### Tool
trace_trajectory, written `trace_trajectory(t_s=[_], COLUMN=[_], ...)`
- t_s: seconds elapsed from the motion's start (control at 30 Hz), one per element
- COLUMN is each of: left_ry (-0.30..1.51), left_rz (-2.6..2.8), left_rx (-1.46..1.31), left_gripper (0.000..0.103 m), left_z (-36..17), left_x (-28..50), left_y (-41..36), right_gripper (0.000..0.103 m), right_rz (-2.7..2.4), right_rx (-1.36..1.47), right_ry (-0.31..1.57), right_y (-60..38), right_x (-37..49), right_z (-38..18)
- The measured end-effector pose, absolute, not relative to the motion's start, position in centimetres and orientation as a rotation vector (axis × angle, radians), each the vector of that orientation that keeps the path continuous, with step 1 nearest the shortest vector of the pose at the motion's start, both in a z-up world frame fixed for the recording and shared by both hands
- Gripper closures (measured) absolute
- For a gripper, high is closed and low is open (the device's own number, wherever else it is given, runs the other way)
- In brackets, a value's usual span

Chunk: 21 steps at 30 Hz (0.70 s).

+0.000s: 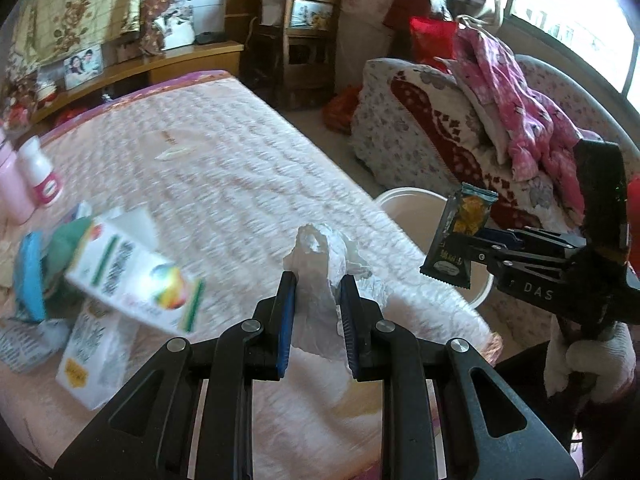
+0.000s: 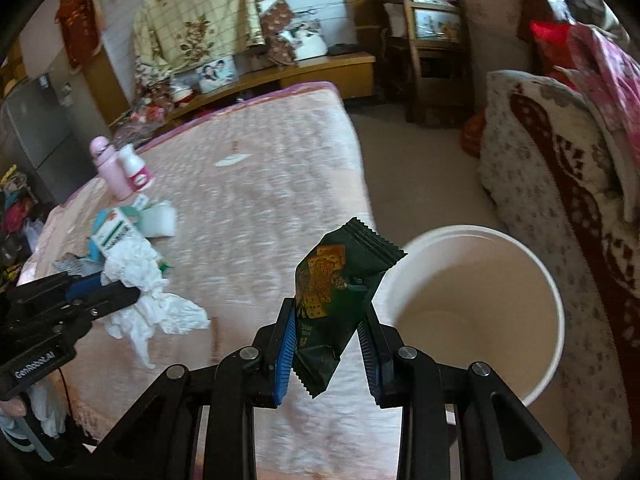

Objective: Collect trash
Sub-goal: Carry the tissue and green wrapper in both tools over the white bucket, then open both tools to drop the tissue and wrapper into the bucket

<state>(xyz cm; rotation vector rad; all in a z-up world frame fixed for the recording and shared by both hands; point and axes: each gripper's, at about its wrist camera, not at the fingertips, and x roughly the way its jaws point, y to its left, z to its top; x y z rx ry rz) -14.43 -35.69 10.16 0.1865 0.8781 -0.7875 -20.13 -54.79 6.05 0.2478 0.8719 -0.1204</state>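
My left gripper [image 1: 316, 280] is shut on a crumpled white tissue [image 1: 324, 264], held above the pink quilted bed [image 1: 208, 160]. From the right wrist the same left gripper [image 2: 132, 292] and tissue [image 2: 140, 276] show at the left. My right gripper [image 2: 328, 312] is shut on a dark green snack wrapper [image 2: 336, 292], just left of the white bucket [image 2: 480, 312] on the floor beside the bed. In the left wrist view the right gripper [image 1: 460, 240] holds the wrapper [image 1: 460, 236] over the bucket's rim [image 1: 404, 196].
Cartons [image 1: 132, 280], a pink bottle [image 2: 110, 168] and a white bottle [image 2: 136, 168] lie on the bed's left part. A sofa with patterned blankets [image 2: 560, 168] stands right of the bucket. A wooden chair [image 1: 308, 32] and shelf sit at the back.
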Motion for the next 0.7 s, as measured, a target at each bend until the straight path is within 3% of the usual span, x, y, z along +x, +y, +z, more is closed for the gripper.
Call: trace_trajectory(t_s=[0.57, 0.67, 0.7], left_ry=[0.978, 0.96, 0.954], left_rz=[-0.914, -0.933, -0.943], left_rx=[0.116, 0.106, 0.103], left_gripper=[0.083, 0.075, 0.067], left_z=[8.3, 8.2, 8.2], left_x=[-13.0, -13.0, -13.0], left_y=[-48.4, -49.7, -50.1], right_gripper=[0.074, 0.072, 0.062], right_rz=[-0.362, -0.398, -0.421], right_rx=[0.298, 0.297, 0.283], right_ry=[0.934, 0.943, 0.944], right_y=[-65.0, -65.7, -65.8], right_x=[-22.2, -22.3, -22.4], right_z=[3.4, 2.8, 2.8])
